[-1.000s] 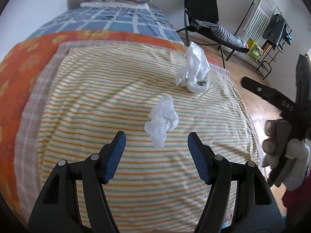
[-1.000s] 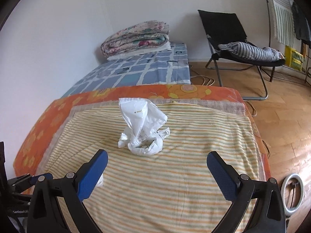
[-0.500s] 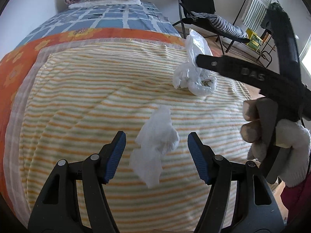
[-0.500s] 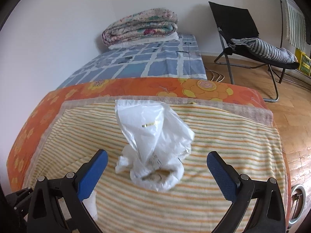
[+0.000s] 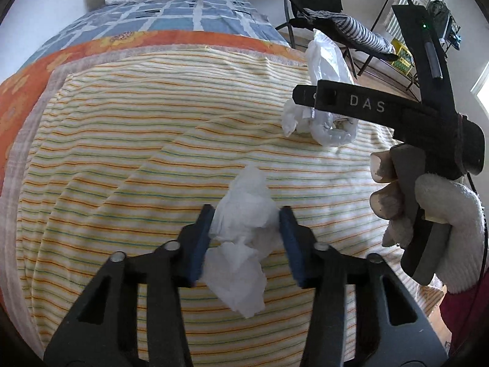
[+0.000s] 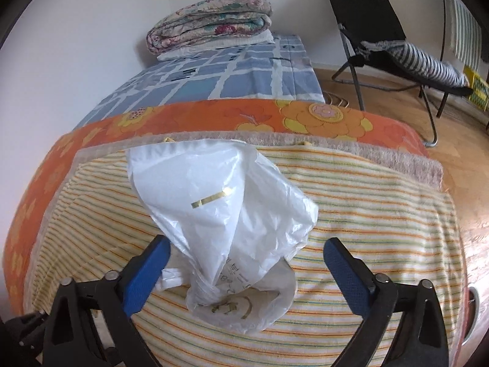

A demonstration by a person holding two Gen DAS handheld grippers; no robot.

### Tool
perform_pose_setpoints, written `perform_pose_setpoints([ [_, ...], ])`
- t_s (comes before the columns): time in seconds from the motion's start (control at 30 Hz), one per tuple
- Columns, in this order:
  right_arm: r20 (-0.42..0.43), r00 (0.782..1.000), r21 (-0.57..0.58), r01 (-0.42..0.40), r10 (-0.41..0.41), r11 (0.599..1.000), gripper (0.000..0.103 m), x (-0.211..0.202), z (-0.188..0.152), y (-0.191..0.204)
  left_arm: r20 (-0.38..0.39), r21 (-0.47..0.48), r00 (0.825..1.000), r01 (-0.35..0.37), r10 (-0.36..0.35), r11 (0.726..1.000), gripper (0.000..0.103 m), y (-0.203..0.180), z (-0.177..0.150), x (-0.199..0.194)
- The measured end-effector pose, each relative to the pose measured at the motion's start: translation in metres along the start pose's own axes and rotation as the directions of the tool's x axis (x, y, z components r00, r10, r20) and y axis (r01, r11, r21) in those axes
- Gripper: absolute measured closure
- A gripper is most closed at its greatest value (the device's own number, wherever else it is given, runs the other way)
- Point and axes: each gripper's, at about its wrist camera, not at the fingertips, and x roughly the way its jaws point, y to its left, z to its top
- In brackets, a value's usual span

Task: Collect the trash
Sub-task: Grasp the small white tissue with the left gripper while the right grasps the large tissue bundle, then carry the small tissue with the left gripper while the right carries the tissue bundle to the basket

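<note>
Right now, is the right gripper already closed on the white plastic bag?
No: the right gripper stands wide open around the white plastic bag, pads clear.

My left gripper has just been closing, and its blue pads now touch both sides of the crumpled tissue. My right gripper, held in my gloved right hand, stands wide open beyond that tissue, tilted downward.

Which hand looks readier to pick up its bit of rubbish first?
The left. Its tongs have just been closing, and the pads touch the crumpled tissue on both sides. The right tongs stand wide around the plastic bag, one pad well clear.
</note>
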Motion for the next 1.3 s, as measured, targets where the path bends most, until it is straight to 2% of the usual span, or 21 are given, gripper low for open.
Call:
perform_pose_setpoints([
  [0.03,-0.003,1.0,0.01,-0.015,0.015,1.0,0.013,0.0,0.0,-0.001,0.002,0.005,1.0,0.002,-0.002,1.0,0.068,-0.001,0.0,-0.001],
  [0.13,-0.019,0.999,0.028,-0.05,0.051,0.998,0.03,0.0,-0.001,-0.003,0.013,0.03,1.0,-0.005,0.005,1.0,0.072,-0.005,-0.001,-0.004],
  [0.17,-0.02,0.998,0.028,-0.051,0.051,0.998,0.032,-0.001,-0.001,-0.003,0.014,0.035,1.0,-0.004,0.003,0.999,0.074,-0.006,-0.002,-0.006],
  [0.23,-0.018,0.998,0.021,-0.056,0.056,0.998,0.043,-0.005,-0.004,-0.002,0.016,0.04,1.0,-0.003,0.002,0.999,0.075,-0.006,-0.003,-0.008],
  [0.57,0.008,0.996,0.039,-0.089,0.089,0.995,0.045,-0.039,-0.014,-0.006,0.047,0.033,0.999,-0.023,0.021,0.999,0.078,-0.001,-0.009,-0.036],
  [0.87,0.038,0.994,0.011,-0.107,0.106,0.994,0.045,-0.095,-0.031,0.003,0.09,0.037,0.995,-0.042,0.038,0.998,0.078,-0.004,-0.019,-0.082],
  [1.3,0.072,0.99,-0.062,-0.116,0.12,0.991,0.045,-0.183,-0.078,0.027,0.163,0.075,0.985,-0.065,0.052,0.995,0.078,-0.019,-0.068,-0.158],
])
